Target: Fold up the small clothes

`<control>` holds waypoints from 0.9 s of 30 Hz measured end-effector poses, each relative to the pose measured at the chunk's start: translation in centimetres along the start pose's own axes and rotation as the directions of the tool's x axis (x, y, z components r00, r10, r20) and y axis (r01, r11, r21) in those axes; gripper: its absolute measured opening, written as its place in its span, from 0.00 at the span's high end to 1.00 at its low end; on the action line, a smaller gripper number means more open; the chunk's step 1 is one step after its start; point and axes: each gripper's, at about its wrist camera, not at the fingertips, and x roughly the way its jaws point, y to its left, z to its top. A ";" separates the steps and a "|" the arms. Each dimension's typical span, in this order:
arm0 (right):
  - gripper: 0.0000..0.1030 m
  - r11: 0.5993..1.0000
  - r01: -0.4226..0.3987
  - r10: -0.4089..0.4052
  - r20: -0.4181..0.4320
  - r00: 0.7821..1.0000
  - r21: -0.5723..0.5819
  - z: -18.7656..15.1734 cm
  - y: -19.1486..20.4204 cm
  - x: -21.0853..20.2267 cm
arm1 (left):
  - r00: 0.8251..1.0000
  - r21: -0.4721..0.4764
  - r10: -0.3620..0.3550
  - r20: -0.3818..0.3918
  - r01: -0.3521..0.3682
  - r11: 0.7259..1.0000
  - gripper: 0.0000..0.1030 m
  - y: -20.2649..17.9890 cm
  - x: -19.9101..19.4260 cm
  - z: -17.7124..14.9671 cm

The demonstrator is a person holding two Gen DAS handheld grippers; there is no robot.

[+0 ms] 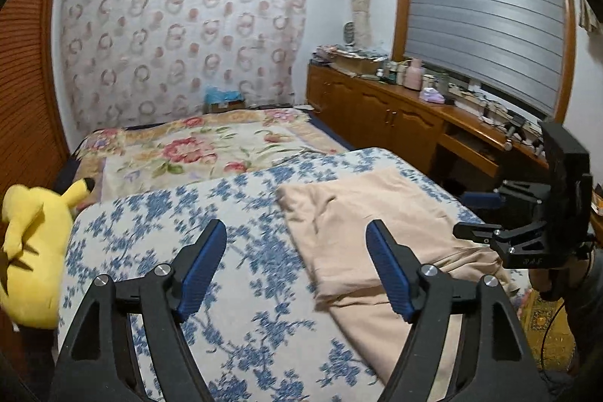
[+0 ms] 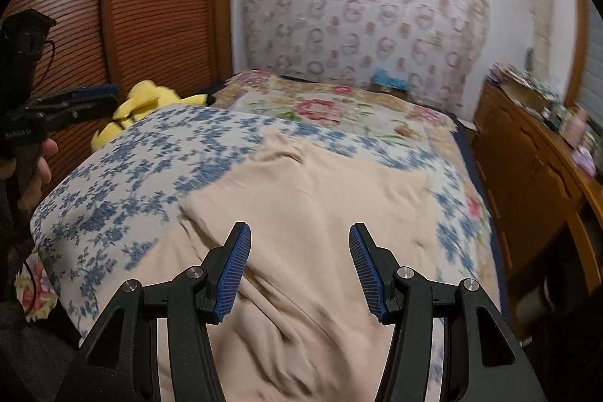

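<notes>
The beige garment (image 2: 309,213) lies lengthwise from bottom centre toward upper centre; both grippers' (image 1: 297,266) (image 2: 299,266) fingers apart, empty.

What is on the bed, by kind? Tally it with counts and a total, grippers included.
Beige garment: 1
Yellow plush toy: 1
Blue-floral quilt: 1
Pink-floral blanket: 1
Grippers: 2, the left gripper and the right gripper, both open and empty above the bed
Total: 6
</notes>
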 end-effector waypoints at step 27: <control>0.50 0.959 -0.252 0.203 -0.303 0.931 -0.132 2.4 4.7 14.1 | 0.998 -0.090 0.030 -0.056 -0.035 0.995 0.25 3.3 0.6 -3.6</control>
